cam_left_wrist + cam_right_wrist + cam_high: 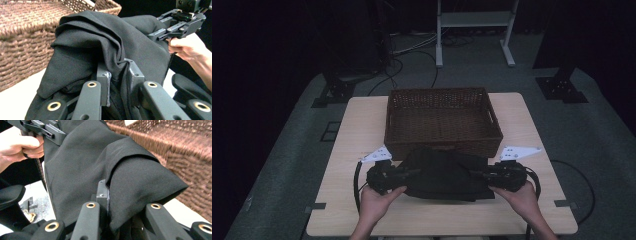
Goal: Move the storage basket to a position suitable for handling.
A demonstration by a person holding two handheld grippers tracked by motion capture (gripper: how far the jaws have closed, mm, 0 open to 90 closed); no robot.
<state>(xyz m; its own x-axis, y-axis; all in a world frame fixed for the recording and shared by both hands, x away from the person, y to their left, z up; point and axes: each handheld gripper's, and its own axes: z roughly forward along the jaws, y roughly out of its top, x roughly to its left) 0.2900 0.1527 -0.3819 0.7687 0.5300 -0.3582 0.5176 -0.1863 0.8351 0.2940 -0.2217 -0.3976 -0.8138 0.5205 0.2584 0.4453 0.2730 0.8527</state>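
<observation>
Two grippers clamped on one folded black cloth [439, 172]: left gripper [401, 174] at its left end, right gripper [484, 175] at its right. Cloth spans left-right between them, above the table's [362, 125] near half. Basket [442, 117] lies just beyond, far side, equally near both hands.

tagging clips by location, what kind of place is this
Probably a lab or recording studio, not a home: a pale wooden table on grey carpet, black curtains all round, loose cables on the floor and a white metal frame stand behind.

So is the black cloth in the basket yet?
Not yet. The black cloth hangs bunched between both grippers, in front of the basket, which looks empty.
</observation>
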